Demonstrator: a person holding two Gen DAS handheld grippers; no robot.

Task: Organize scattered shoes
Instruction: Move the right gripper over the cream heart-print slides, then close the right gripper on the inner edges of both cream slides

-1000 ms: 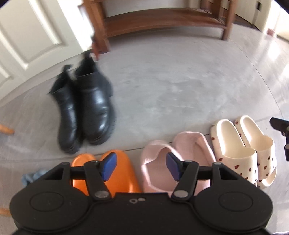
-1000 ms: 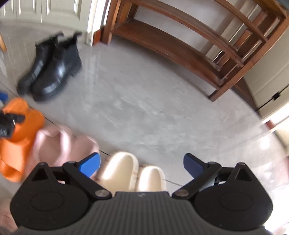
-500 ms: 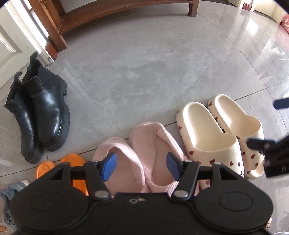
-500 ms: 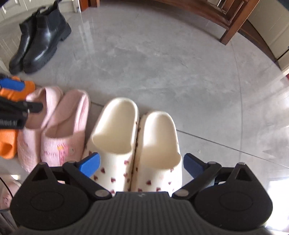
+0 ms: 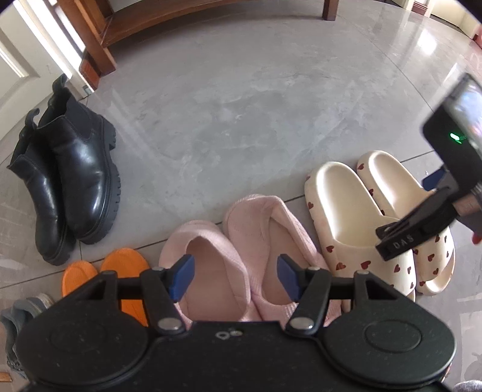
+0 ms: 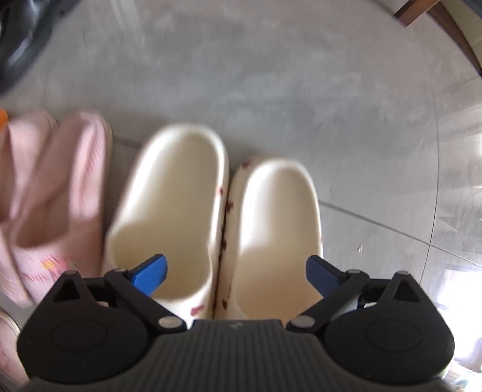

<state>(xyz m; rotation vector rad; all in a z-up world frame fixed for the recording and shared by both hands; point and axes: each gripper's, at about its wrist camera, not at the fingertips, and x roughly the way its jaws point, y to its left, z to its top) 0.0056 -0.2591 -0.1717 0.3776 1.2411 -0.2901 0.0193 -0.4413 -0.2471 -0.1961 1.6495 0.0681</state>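
Grey tile floor (image 5: pixel 241 99) w/ wooden shoe rack (image 5: pixel 156 18) at far edge, empty. Pink slippers (image 5: pixel 241 256), heart-print slides (image 6: pixel 217 211), black boots (image 5: pixel 69 181), orange sandals (image 5: pixel 120 271) are sitting paired near edge; racking seems left. Left gripper (image 5: pixel 235 273) and right gripper (image 6: pixel 236 270) are hovering, jaws spread, holding nothing.

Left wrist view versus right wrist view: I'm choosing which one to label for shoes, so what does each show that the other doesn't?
Only the left wrist view shows the orange slippers clearly, the black boots whole and sharp, a grey shoe, and the wooden shelf leg. Only the right wrist view shows the pink slippers' embroidered toe. Both show the pink slippers and cream heart-print slides on the grey floor.
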